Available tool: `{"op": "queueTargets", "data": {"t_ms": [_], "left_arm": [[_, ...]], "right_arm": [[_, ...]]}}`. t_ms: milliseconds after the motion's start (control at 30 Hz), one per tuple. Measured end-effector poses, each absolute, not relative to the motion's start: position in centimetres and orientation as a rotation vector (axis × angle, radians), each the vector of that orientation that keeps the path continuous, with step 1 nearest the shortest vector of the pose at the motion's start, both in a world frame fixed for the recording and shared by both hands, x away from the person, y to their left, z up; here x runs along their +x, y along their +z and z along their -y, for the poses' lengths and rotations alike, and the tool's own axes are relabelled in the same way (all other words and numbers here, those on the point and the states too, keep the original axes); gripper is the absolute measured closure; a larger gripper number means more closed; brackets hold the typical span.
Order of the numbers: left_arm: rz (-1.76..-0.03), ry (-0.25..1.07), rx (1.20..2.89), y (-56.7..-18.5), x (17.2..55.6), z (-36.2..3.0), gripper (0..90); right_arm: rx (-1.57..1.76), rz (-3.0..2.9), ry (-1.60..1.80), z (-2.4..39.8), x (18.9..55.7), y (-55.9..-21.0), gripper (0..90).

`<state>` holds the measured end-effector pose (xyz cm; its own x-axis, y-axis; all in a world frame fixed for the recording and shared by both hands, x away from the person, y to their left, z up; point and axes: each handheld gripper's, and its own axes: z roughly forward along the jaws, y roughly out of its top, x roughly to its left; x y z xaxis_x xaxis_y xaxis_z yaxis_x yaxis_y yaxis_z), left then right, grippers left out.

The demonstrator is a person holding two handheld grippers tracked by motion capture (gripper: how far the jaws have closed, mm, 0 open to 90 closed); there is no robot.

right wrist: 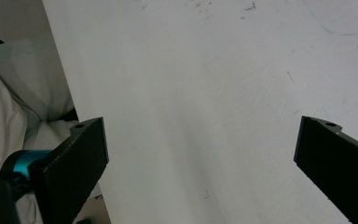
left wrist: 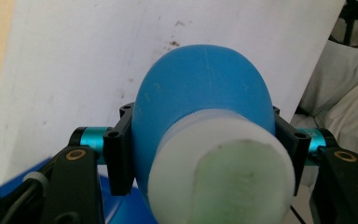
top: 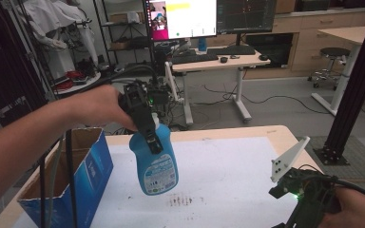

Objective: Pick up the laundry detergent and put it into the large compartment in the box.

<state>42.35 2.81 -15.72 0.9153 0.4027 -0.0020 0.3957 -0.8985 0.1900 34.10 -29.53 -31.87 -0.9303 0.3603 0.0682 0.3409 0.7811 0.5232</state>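
1. The surface (top: 228, 161) wears a white sheet with dark smudges; a desk with monitors (top: 204, 19) stands beyond.
2. The left tongs (top: 152, 137) are clamped on the blue bottle (top: 154, 164), which hangs below them, long axis upright, cap uppermost, above the sheet.
3. The right tongs (right wrist: 200, 158) stand apart over the sheet.
4. A cardboard box (top: 83, 171) sits left of the left tongs.

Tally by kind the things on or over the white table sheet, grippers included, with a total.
Blue bottle: 1
Blue cardboard box: 1
Grippers: 2, the left gripper and the right gripper
Total: 4
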Motion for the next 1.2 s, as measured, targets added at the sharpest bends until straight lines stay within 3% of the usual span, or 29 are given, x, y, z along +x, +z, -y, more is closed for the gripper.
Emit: {"op": "queueTargets", "data": {"t_ms": [200, 533, 867, 1200], "left_arm": [[-0.782, 0.109, 2.842, -13.0, 42.3, -5.6, 37.7], [-0.92, 0.155, 2.775, -9.9, 41.5, -10.2, 37.7], [-1.154, 0.199, 2.687, -8.6, 40.6, -15.0, 37.6], [-1.276, 0.241, 2.646, -7.7, 39.9, -19.5, 37.7]], "right_arm": [[0.574, -2.928, 0.856, 29.4, 34.0, -31.6, 1.9], [0.553, -2.932, 0.854, 28.8, 34.3, -31.5, 1.9], [0.529, -2.939, 0.852, 28.3, 34.1, -31.3, 1.9], [0.52, -2.943, 0.854, 27.7, 34.5, -31.3, 1.9]]}}
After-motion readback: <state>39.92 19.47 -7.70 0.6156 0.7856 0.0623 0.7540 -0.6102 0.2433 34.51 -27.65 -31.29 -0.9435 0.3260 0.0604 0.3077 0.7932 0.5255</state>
